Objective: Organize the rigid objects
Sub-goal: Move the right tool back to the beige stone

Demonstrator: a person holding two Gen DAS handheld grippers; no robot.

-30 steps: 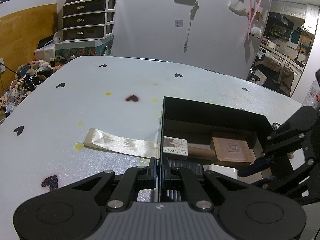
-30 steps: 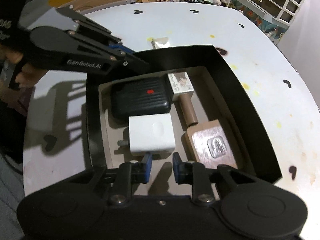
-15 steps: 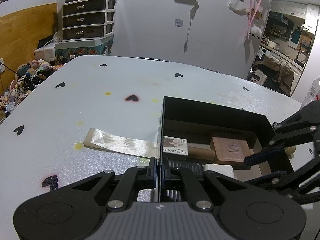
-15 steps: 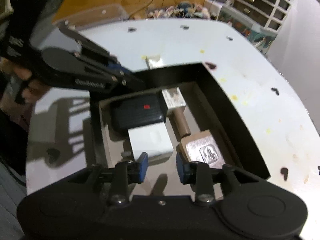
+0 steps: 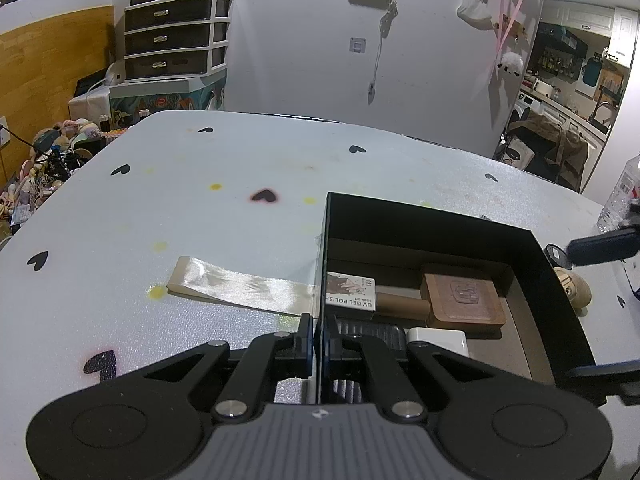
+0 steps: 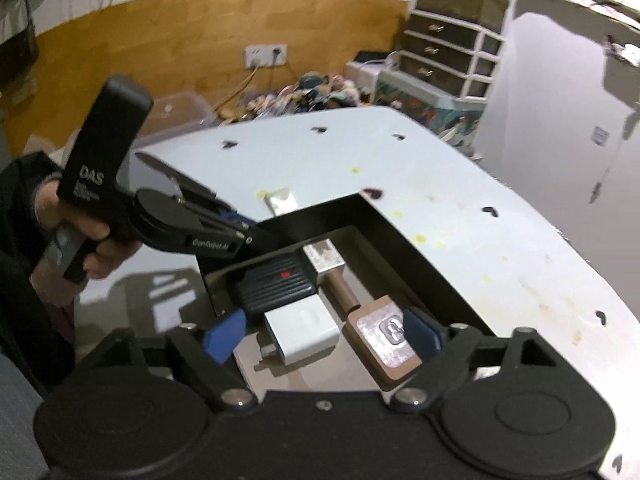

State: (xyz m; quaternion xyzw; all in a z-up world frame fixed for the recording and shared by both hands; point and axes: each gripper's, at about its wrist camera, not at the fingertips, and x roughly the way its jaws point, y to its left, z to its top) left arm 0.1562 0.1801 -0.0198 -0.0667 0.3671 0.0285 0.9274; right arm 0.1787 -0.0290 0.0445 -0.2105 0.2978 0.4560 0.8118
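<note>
right gripper (image 6: 324,334): jaws just opened wide, holding nothing, above the box's near end
white charger (image 6: 302,330): lying flat in the box, between the open fingers, apparently untouched (blurred)
wooden stamp (image 6: 384,338): beside the charger
black case (image 6: 276,282): behind the charger
left gripper (image 5: 318,338): clamped on the black box (image 5: 560,280) wall
table (image 5: 160,200): white, black hearts

You're working in a lived-in home — a white table (image 5: 200,208) dotted with black hearts, a plastic drawer tower (image 5: 176,36) against the wall, soft toys heaped on the floor (image 5: 60,148), and through the doorway a kitchen (image 5: 576,68) with cabinets, bottles and a washing machine (image 5: 530,106).
</note>
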